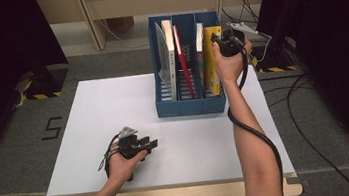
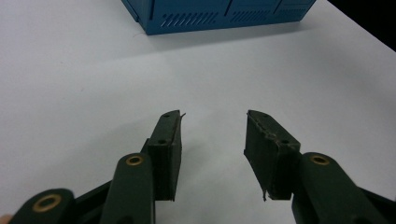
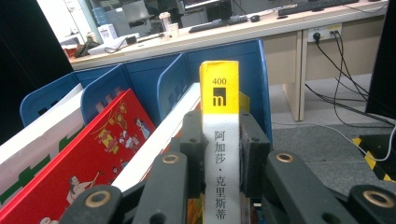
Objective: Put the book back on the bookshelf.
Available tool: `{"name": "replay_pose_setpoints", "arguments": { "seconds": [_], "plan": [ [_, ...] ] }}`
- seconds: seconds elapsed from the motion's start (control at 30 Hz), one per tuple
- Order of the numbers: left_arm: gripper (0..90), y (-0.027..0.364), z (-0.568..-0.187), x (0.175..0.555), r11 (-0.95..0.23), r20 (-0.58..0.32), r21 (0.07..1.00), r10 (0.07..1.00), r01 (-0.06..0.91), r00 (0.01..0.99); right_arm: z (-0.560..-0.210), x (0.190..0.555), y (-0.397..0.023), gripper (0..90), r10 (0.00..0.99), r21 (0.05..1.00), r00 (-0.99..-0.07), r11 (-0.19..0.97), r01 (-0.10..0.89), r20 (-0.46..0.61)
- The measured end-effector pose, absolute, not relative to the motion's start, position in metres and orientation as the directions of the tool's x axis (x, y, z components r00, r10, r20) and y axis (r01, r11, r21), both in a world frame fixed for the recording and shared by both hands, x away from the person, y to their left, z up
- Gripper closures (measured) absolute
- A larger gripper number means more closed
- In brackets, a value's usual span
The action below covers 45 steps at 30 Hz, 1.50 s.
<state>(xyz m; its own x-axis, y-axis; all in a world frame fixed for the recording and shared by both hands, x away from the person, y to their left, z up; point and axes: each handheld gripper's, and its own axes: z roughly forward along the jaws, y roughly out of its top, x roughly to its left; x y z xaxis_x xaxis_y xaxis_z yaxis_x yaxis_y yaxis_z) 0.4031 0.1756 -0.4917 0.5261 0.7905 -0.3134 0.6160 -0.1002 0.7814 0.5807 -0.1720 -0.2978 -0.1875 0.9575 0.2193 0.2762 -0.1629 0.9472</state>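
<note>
The right gripper (image 3: 222, 154), clamped on the yellow book's (image 3: 219, 93) spine in the blue rack's (image 1: 191, 107) right compartment by the table's (image 1: 112, 100) far edge, could drag neighbouring books askew

I count one blue rack (image 1: 184, 108) on one white table (image 1: 114, 115), and the rack has three slots. In the left slot I see two items: one grey folder (image 1: 162, 59) and one white book (image 1: 170, 53). The middle slot holds one red book (image 1: 183, 61). The right slot holds two more: one white book (image 1: 199, 37) and one yellow book (image 3: 219, 93). That makes five items in the rack. I hold two grippers, one left gripper (image 2: 212, 133) and one right gripper (image 3: 219, 154), each with two black jaws.
</note>
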Motion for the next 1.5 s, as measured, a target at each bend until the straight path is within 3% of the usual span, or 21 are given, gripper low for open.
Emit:
{"name": "replay_pose_setpoints", "arguments": {
  "seconds": [1.5],
  "plan": [
    [55.6, 0.179, -0.495, 0.403, -0.103, -0.314, 0.776, 0.793, 0.622, 0.523, -0.324, 0.599, -0.164, 76.2, 0.969, 0.952, -0.157, -0.142, 0.272, 0.189]
  ]
}}
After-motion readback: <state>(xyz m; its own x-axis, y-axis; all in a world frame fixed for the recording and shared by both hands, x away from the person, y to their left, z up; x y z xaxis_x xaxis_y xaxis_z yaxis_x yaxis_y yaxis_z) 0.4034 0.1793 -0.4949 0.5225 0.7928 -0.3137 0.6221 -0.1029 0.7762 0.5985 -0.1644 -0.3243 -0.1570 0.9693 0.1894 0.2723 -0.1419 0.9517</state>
